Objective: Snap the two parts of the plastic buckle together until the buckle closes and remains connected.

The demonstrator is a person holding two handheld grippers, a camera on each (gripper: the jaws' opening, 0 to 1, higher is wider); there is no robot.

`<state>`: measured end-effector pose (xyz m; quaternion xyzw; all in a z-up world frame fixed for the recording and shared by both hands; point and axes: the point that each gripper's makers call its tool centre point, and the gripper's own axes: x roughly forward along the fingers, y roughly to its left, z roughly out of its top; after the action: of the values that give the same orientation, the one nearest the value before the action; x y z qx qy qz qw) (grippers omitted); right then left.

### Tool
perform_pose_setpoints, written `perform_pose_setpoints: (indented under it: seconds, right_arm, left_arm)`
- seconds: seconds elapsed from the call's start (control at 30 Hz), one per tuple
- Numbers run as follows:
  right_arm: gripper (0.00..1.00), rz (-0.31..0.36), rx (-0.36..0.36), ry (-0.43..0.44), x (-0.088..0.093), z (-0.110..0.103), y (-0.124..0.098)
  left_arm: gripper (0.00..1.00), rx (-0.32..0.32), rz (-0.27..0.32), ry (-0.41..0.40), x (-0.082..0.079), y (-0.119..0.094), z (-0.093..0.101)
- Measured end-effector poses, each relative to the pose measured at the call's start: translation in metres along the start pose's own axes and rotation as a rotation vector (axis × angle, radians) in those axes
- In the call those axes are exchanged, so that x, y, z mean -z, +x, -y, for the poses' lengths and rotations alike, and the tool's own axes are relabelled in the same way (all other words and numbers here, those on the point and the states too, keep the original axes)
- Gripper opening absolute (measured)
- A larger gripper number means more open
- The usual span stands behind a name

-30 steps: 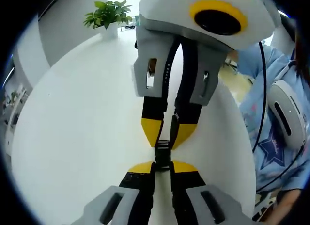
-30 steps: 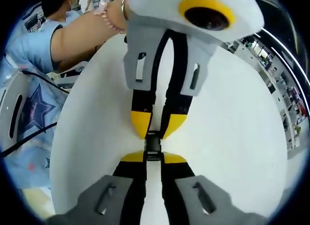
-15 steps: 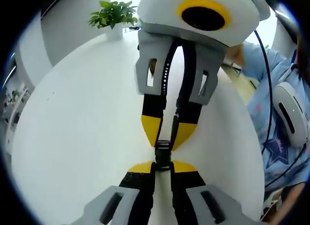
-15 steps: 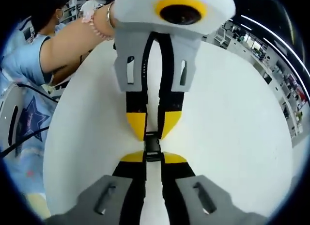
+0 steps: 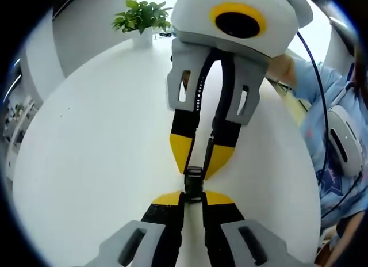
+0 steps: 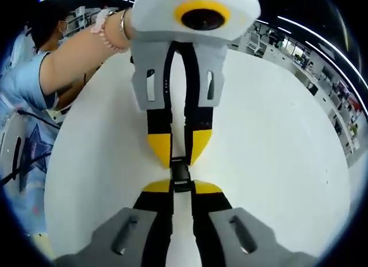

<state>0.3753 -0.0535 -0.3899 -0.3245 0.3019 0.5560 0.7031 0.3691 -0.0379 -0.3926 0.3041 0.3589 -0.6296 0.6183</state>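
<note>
A small black plastic buckle (image 5: 194, 182) hangs just above the white table, pinched from both ends. My left gripper (image 5: 193, 197) rises from the bottom of the left gripper view, its yellow-tipped jaws shut on the near end of the buckle. Facing it tip to tip from above, my right gripper (image 5: 201, 163) is shut on the far end. In the right gripper view the buckle (image 6: 180, 174) sits between my right gripper (image 6: 181, 187) below and my left gripper (image 6: 178, 155) above. The two parts read as one short piece; the seam is hidden by the jaws.
The round white table (image 5: 86, 163) spreads under both grippers. A potted plant (image 5: 141, 16) stands at its far edge. A person in light blue clothes (image 5: 339, 134) sits at the table's side, a bare arm with a bracelet (image 6: 86, 48) reaching in. Shelving (image 6: 322, 77) lies beyond.
Both views have tilted a little as the hands shifted. The grippers stay tip to tip, shut on the buckle, with no visible change in the gap between them.
</note>
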Motion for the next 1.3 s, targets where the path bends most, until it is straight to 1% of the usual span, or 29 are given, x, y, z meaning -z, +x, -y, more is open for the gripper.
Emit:
perform_pose_setpoints:
  seconds: [0.13,0.23,0.33,0.47,0.6,0.7,0.77,0.83,0.97,1.3]
  right_arm:
    - [0.1,-0.003,0.005,0.001,0.0,0.004,0.0]
    - [0.1,-0.005,0.011,0.008,0.001,0.01,0.001]
    - [0.1,-0.001,0.017,0.024,0.001,0.017,0.001]
    - [0.1,-0.001,0.021,0.023,0.0,0.023,0.001]
    - [0.11,-0.003,0.025,0.026,-0.001,0.035,0.003]
    - [0.11,0.012,0.021,0.053,-0.004,0.042,0.006]
    - [0.11,0.019,0.025,0.055,-0.007,0.047,0.007]
    - [0.12,0.022,0.03,0.053,-0.008,0.059,0.008]
    - [0.12,0.033,0.037,0.074,-0.01,0.064,0.011]
    - [0.12,0.069,0.054,0.084,-0.011,0.072,0.014]
  left_arm:
    - [0.09,-0.002,0.0,0.001,-0.002,0.0,-0.006]
    - [0.09,0.0,0.003,0.0,-0.003,-0.001,-0.011]
    - [0.1,0.001,0.016,-0.006,-0.004,0.0,-0.016]
    - [0.1,0.003,0.034,-0.007,-0.005,0.0,-0.023]
    - [0.1,0.003,0.045,-0.018,-0.008,0.0,-0.03]
    - [0.1,-0.001,0.048,-0.018,-0.01,0.002,-0.033]
    - [0.1,-0.005,0.043,-0.008,-0.01,0.004,-0.036]
    - [0.1,-0.013,0.031,-0.007,-0.011,0.005,-0.038]
    - [0.1,-0.013,0.033,-0.009,-0.011,0.006,-0.045]
    - [0.1,-0.027,0.033,-0.023,-0.009,0.006,-0.06]
